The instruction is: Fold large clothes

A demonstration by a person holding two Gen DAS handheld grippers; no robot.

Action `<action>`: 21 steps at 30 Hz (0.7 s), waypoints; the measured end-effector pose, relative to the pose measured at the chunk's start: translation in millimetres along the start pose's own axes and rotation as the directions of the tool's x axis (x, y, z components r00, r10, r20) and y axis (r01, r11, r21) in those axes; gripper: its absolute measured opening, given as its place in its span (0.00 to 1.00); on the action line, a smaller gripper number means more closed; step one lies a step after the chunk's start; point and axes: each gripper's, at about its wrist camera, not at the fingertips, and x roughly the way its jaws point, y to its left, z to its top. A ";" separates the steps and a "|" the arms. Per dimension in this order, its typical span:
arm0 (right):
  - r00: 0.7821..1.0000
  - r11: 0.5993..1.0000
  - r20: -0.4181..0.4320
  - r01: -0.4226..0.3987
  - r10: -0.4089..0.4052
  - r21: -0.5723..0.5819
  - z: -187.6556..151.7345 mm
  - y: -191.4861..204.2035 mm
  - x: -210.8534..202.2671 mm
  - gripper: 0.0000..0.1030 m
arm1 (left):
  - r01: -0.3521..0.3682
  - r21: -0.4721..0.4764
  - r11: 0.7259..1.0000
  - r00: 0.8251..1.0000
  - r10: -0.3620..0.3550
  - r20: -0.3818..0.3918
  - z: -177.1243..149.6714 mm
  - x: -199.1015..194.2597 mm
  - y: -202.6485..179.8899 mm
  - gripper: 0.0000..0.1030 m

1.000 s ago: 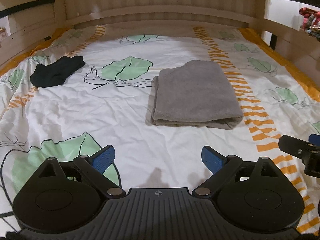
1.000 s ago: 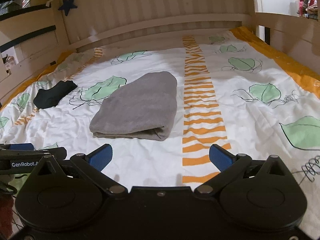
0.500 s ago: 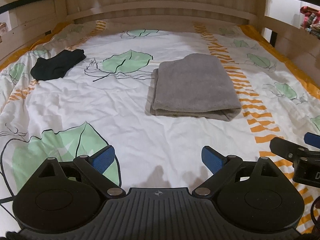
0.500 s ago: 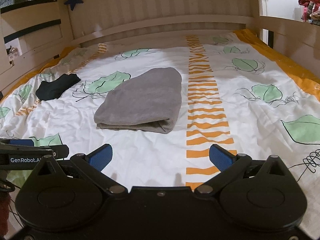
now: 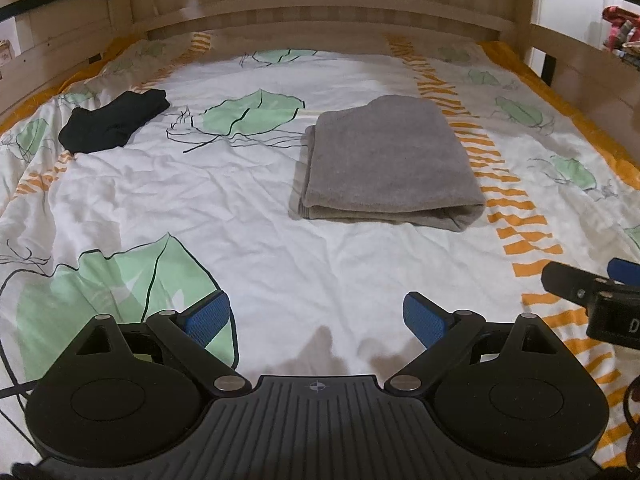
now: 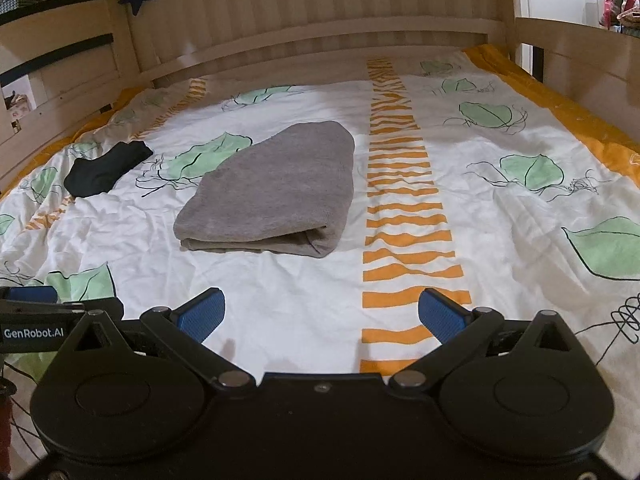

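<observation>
Right gripper [image 5: 600, 300] cut off at edge

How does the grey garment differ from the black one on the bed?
The grey garment is bigger and lies mid-bed; the black garment is smaller and sits near the left edge. Grey is folded into a neat rectangle with stacked layers; black is an irregular bundle. Both rest on the leaf-print cover, untouched by either tongs.

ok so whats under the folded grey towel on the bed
The folded grey towel lies flat on the white leaf-print bedsheet; sheet shows all around it. Its near edge shows only its own stacked layers. Whatever is directly beneath is covered, so I cannot tell what else is there.
</observation>
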 end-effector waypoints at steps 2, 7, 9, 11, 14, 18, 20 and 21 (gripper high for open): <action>1.000 1.000 0.000 -0.001 0.001 0.000 -0.1 0.4 0.0 1.00 | -0.007 0.001 1.000 1.000 0.007 -0.002 -0.6 1.1 -0.2 0.92; 1.000 1.000 -0.011 -0.005 0.005 -0.003 3.1 -1.7 5.9 1.00 | -0.012 0.001 1.000 1.000 0.012 -0.008 0.0 4.7 0.3 0.92; 1.000 1.000 -0.014 -0.010 0.009 -0.004 4.4 -2.4 8.5 1.00 | -0.014 0.001 1.000 1.000 0.014 -0.010 -0.2 5.8 1.0 0.92; 1.000 1.000 -0.017 -0.013 0.013 -0.007 5.2 -2.6 10.6 1.00 | -0.014 0.000 1.000 1.000 0.014 -0.012 0.1 6.7 1.0 0.91; 1.000 1.000 -0.020 -0.017 0.016 -0.010 5.5 -2.3 12.8 1.00 | -0.019 0.000 1.000 1.000 0.019 -0.009 0.2 7.2 1.1 0.91; 1.000 1.000 -0.021 -0.018 0.018 -0.011 5.5 -1.9 13.9 1.00 | -0.018 0.000 1.000 1.000 0.018 -0.011 0.8 9.3 1.6 0.91; 1.000 1.000 -0.022 -0.018 0.017 -0.012 5.5 -1.5 14.1 1.00 | -0.020 -0.001 1.000 1.000 0.020 -0.012 1.0 9.4 1.6 0.91; 1.000 1.000 -0.022 -0.018 0.018 -0.013 5.7 -1.8 14.4 1.00 | -0.018 0.000 1.000 1.000 0.018 -0.011 1.0 9.5 1.9 0.91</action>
